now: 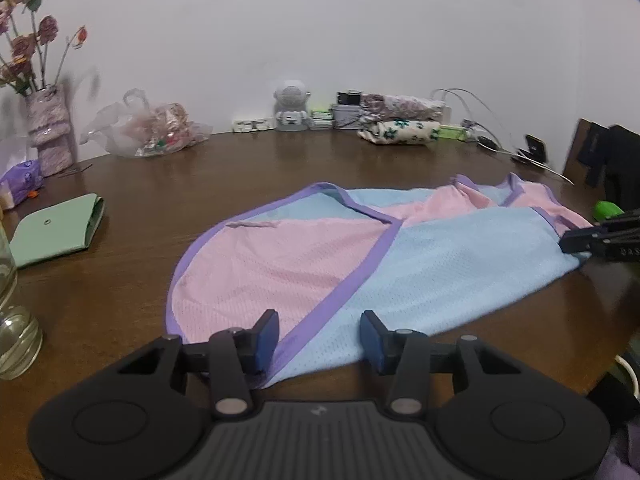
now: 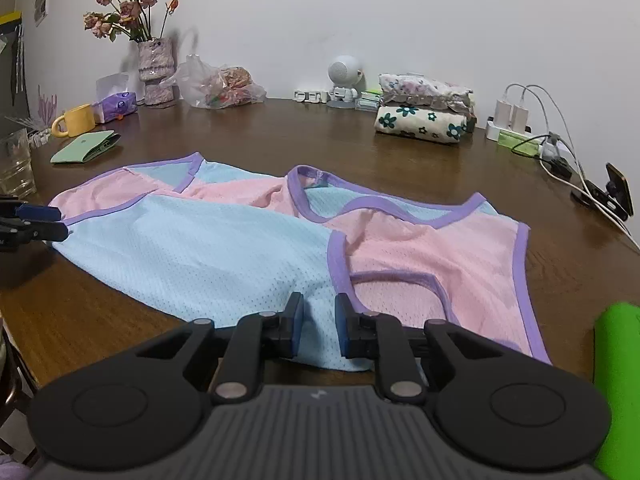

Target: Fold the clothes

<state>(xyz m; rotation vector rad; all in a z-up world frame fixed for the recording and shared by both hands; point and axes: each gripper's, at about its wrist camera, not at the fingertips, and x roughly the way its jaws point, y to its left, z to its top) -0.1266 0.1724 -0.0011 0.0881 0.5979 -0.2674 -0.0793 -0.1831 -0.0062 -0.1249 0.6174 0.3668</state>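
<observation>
A mesh vest [image 1: 320,256] [image 2: 224,248] in pink and light blue with purple trim lies spread and partly folded on the brown table [image 1: 248,168]. My left gripper [image 1: 319,338] hovers over the vest's near edge; its jaws stand apart and the cloth lies flat below them. It also shows in the right wrist view as the left gripper [image 2: 60,222] at the vest's left end. My right gripper [image 2: 320,320] stands over the blue part's near hem. A narrow gap shows between its pads, with a low ridge of blue cloth in it. The right gripper [image 1: 576,240] also shows at the vest's right end.
At the back stand a flower vase [image 2: 156,68], a plastic bag [image 2: 220,88], a small astronaut figure [image 2: 342,80], folded clothes [image 2: 424,116] and a power strip with cables [image 2: 520,128]. A green wallet [image 1: 56,228], a glass jar [image 1: 12,320] and a yellow mug [image 2: 76,120] are at the left.
</observation>
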